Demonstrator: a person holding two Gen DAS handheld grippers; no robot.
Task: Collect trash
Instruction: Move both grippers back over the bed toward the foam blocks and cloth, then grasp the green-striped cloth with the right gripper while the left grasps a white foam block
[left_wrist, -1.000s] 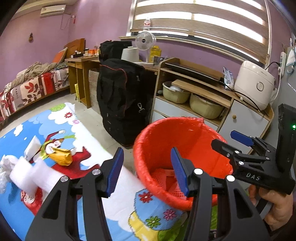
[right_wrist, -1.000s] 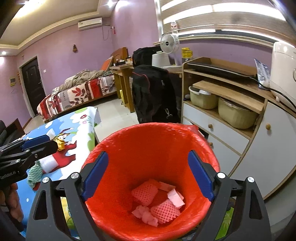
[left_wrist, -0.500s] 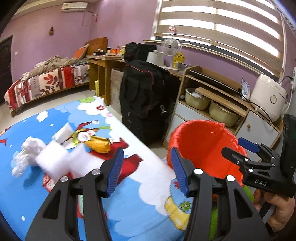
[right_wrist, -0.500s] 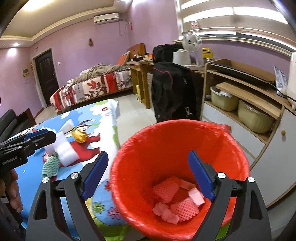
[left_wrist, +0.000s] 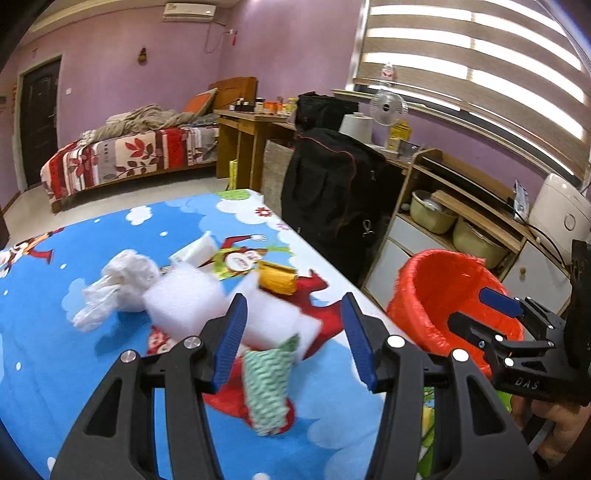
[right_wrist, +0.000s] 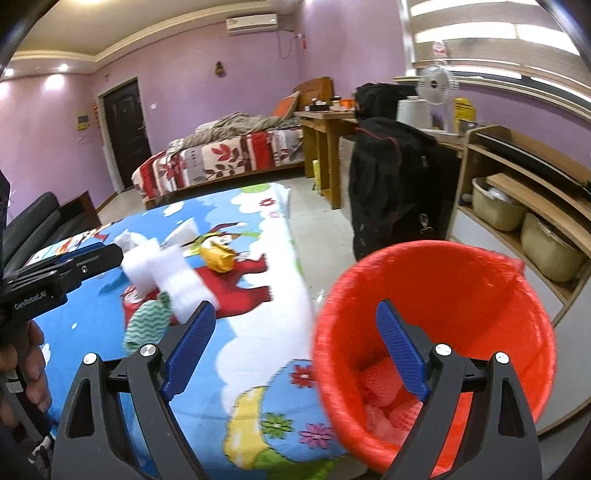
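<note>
Both grippers have swung from the red bin toward crumpled white foam ahead; left gripper and right gripper gape empty.

Black claw frames, blue pads, silver screws

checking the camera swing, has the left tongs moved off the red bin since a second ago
Yes. The left tongs swung left from the red plastic-lined bin and are now over the green-and-white wavy-striped wrapper on the cartoon tablecloth.
</note>
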